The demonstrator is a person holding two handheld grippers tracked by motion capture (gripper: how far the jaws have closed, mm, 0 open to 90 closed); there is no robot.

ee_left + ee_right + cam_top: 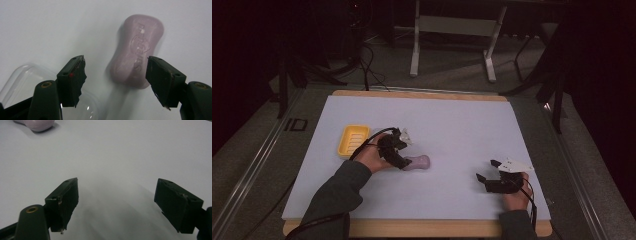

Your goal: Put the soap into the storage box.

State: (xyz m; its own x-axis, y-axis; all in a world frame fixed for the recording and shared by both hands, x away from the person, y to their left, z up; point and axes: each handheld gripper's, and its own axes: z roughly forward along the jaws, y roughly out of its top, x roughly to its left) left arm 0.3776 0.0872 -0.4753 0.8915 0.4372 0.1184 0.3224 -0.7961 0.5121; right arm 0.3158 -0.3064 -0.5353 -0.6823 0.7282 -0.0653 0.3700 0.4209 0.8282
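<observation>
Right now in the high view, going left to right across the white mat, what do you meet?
Yellow soap dish → left tongs, open at the soap → pale purple soap bar → bare stretch of white mat → right tongs, open and holding nothing.

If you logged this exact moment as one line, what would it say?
left gripper: open, jaws either side of pink soap bar, no grip | right gripper: open, idle over white sheet | yellow soap dish: empty
</observation>
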